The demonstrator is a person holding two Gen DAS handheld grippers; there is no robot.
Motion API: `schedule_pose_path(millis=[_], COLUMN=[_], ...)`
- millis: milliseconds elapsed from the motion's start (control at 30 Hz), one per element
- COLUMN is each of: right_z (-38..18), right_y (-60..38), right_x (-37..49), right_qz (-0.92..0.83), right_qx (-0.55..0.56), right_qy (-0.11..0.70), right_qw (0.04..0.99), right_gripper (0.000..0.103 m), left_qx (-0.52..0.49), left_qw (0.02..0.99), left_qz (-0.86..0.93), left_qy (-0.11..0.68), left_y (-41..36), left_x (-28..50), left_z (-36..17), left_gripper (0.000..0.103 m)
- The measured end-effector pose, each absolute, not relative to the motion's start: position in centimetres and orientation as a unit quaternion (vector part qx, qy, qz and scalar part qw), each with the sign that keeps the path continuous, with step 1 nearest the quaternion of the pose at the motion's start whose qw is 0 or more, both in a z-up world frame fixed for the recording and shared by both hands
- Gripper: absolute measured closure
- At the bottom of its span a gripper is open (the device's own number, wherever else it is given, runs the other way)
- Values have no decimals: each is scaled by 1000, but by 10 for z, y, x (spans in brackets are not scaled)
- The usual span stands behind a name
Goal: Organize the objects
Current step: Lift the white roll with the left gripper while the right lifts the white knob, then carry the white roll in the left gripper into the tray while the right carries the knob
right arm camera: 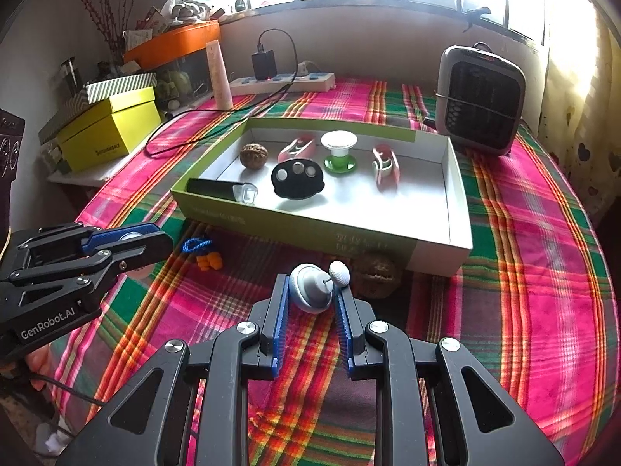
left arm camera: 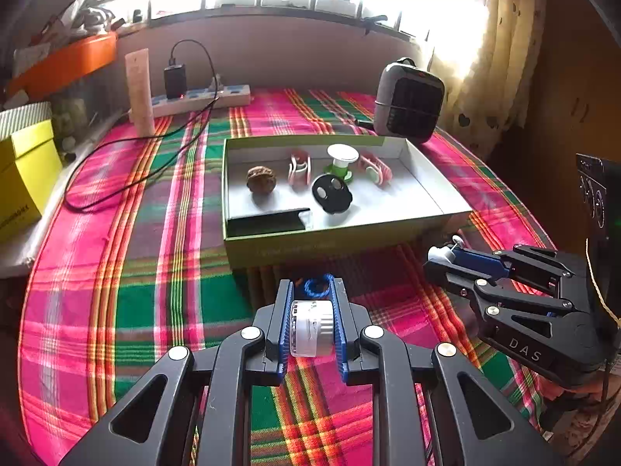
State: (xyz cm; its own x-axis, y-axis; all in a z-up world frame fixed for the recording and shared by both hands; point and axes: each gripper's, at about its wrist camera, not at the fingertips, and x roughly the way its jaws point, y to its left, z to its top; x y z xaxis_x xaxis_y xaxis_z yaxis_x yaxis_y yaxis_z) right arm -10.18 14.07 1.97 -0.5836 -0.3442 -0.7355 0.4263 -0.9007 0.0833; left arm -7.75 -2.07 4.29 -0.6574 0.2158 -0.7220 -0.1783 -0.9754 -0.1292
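Note:
My left gripper (left arm camera: 311, 291) is shut on a small white cylinder (left arm camera: 311, 328) low over the plaid cloth. Just ahead of its tips lies a blue cord loop (left arm camera: 318, 285). The right gripper (right arm camera: 312, 285) is shut on a grey-white dome (right arm camera: 310, 291) with a pin and a white ball (right arm camera: 339, 272). A green shallow box (left arm camera: 310, 246) holds a walnut (left arm camera: 261, 179), two pink-white clips (left arm camera: 299, 169), a green-white spool (left arm camera: 341, 159), a black disc (left arm camera: 331, 192) and a black case (left arm camera: 268, 222). A second walnut (right arm camera: 374, 273) sits on the cloth against the box front.
A grey heater (right arm camera: 479, 101) stands behind the box at the right. A power strip (left arm camera: 202, 97) with charger and trailing cable, and a tall pale tube (left arm camera: 139, 91), stand at the back. Yellow box (right arm camera: 110, 132) at the left. An orange charm (right arm camera: 209, 261) hangs on the blue cord.

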Motion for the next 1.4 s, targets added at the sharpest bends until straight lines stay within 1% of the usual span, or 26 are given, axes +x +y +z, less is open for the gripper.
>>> schedule_pose_path(millis=[933,1400], right_z=[41,42], right_y=[159,168], right_x=[-132,-154], right_qz=[-901,-903], right_qx=[381,383], right_qy=[40,37], right_qw=[201,192], right_gripper=[80,80], left_qx=[-385,-381], left_qw=[132,151], left_qz=[914,912], left_qy=[-2,-11], left_y=[7,20], left_x=[-117,-144], left_z=[61,63], left_gripper=[86,86])
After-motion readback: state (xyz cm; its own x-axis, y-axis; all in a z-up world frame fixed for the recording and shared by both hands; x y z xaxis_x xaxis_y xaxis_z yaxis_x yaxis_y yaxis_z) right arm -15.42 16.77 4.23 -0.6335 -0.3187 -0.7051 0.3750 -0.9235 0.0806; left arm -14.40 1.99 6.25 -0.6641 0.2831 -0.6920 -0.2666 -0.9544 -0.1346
